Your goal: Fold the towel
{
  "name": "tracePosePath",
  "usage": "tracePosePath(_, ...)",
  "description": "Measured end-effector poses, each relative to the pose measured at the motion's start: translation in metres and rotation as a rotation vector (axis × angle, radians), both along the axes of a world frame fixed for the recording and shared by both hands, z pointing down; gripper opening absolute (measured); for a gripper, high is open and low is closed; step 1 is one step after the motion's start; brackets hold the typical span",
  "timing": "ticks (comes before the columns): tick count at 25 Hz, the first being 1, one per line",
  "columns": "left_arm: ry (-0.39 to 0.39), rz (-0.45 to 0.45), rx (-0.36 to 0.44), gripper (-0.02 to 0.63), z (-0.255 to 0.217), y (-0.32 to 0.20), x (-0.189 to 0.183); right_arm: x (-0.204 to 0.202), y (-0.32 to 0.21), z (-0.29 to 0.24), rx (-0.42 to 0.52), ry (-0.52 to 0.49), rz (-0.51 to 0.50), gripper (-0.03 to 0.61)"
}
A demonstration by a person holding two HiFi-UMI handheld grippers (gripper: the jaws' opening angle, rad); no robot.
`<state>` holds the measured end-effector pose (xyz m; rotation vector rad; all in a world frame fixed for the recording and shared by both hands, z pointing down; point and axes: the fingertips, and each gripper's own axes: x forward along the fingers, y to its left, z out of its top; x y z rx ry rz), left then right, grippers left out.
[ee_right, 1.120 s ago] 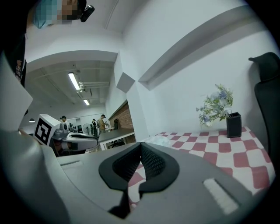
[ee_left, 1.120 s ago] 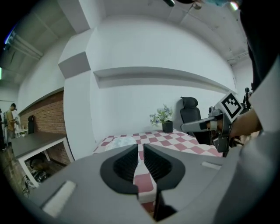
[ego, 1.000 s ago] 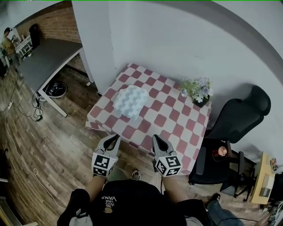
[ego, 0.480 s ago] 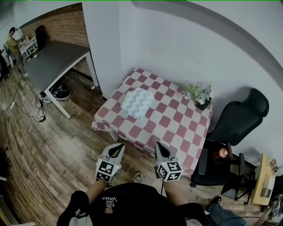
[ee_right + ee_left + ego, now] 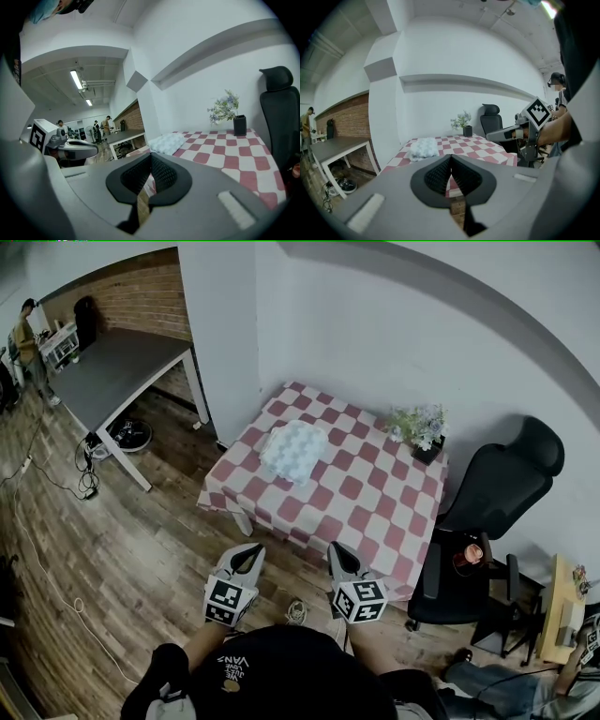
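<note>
A pale blue-and-white checked towel (image 5: 294, 450) lies folded in a bundle on the red-and-white checked table (image 5: 375, 512), toward its far left part. It also shows as the towel (image 5: 423, 148) in the left gripper view and the towel (image 5: 166, 141) in the right gripper view. My left gripper (image 5: 251, 553) and right gripper (image 5: 336, 551) hang side by side over the wooden floor, short of the table's near edge, well away from the towel. Both are shut with nothing between their jaws.
A vase of flowers (image 5: 422, 435) stands at the table's far right corner. A black office chair (image 5: 487, 507) sits to the right of the table, a grey desk (image 5: 108, 367) to the far left, with cables on the floor (image 5: 56, 521). People stand in the far left background.
Both grippers have drawn back from the table's near edge, so the table and towel now lie farther ahead. The left gripper's jaws have closed fully. The towel has not moved.
</note>
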<state>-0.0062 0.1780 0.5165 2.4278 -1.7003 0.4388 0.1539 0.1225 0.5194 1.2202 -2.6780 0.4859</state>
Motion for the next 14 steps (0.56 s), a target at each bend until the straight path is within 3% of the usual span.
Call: tracePosePath(14,-0.028,0.019,-0.005,0.003,0.002,0.011,0.0,-0.002,0.01,0.004,-0.01,0.0,0.009,0.005)
